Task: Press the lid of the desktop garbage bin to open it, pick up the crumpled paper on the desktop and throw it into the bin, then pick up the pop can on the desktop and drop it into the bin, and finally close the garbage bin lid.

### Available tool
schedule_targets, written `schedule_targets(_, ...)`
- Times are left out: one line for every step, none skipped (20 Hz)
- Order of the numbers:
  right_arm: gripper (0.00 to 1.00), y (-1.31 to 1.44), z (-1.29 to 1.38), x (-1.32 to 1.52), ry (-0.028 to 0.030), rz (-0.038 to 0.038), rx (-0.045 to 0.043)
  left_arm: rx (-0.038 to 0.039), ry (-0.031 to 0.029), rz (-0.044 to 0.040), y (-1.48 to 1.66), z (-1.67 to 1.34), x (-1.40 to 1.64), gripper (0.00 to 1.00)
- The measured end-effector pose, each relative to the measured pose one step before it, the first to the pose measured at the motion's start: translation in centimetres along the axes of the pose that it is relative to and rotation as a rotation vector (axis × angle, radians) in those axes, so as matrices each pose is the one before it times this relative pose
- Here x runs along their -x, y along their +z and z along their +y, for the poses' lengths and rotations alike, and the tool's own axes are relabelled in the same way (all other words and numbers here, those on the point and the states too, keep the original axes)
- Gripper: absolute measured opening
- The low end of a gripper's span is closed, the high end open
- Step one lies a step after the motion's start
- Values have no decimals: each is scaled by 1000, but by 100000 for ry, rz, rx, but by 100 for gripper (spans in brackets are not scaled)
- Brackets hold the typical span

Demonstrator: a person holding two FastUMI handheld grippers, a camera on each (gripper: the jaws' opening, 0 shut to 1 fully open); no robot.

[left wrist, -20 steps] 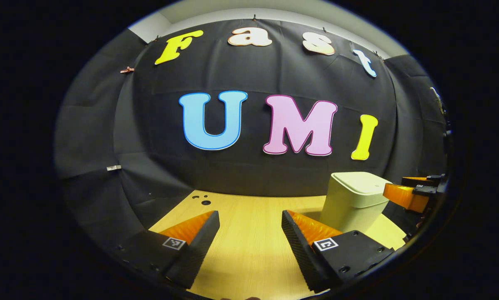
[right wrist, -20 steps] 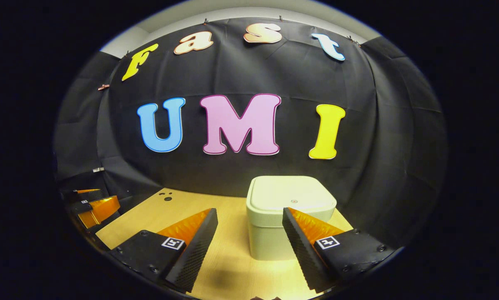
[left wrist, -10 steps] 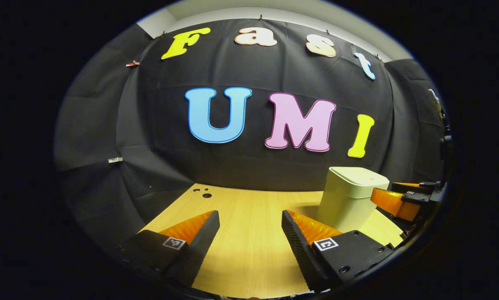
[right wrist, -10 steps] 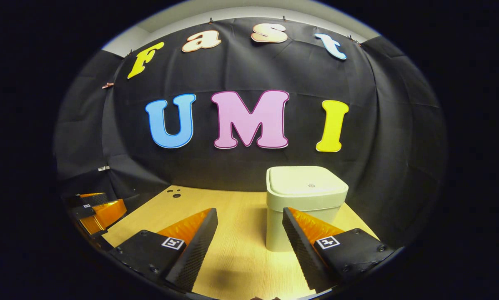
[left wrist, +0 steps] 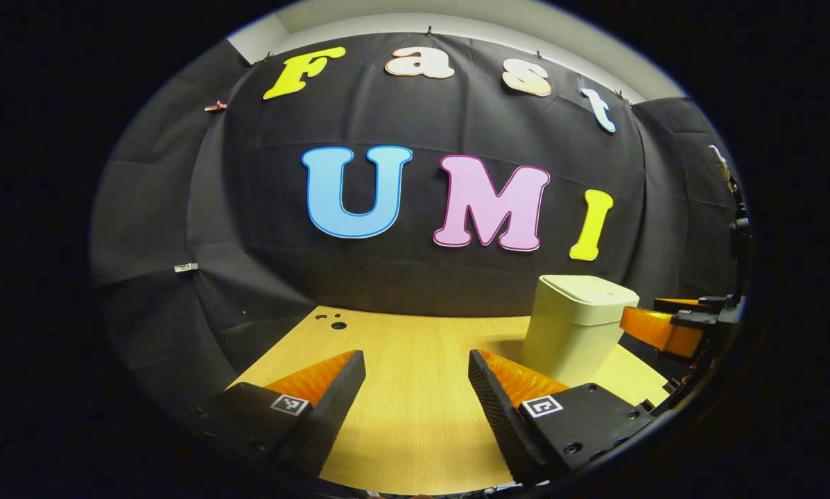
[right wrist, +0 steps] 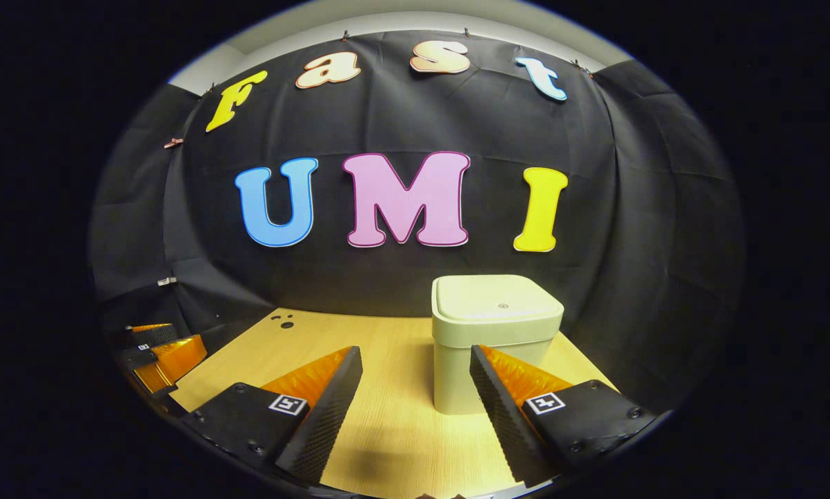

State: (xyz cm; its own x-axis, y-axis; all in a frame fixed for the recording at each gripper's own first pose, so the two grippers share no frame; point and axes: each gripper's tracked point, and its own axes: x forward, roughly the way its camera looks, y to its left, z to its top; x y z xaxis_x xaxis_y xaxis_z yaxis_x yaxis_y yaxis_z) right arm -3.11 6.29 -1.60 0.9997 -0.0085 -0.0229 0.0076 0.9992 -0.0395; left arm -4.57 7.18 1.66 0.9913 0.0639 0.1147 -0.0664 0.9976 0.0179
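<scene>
Right now your bin [right wrist: 496, 339] stands upright on the wooden surface [right wrist: 387, 388] just ahead of the right gripper [right wrist: 415, 395], a little to that gripper's right, with its lid [right wrist: 494, 305] down and flush. It looks like a pale, smooth plastic box, stiff but probably light and maybe near empty, so you should expect it to skid or tip if you shove it sideways. Don't try to grasp it; judge it as a press-to-open lid and push straight down on the flat top. A small round mark sits near the middle of the lid, though whether that is the catch is hard to tell. Come down gently, because a hard poke on a light bin could rock it.

Your right gripper is spread wide and empty, low over the surface. From the left gripper view the bin [left wrist: 575, 326] stands well off to that gripper's right, and your left gripper [left wrist: 415, 398] is likewise wide apart, holding nothing. The right gripper [left wrist: 664, 326] hovers just past the bin's far side there.
</scene>
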Motion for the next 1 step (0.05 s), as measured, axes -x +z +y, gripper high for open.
schedule_targets(98, -100, -61, 150, -168, 449, -171, -126, -28, -35, -137, 67, 88, 96)
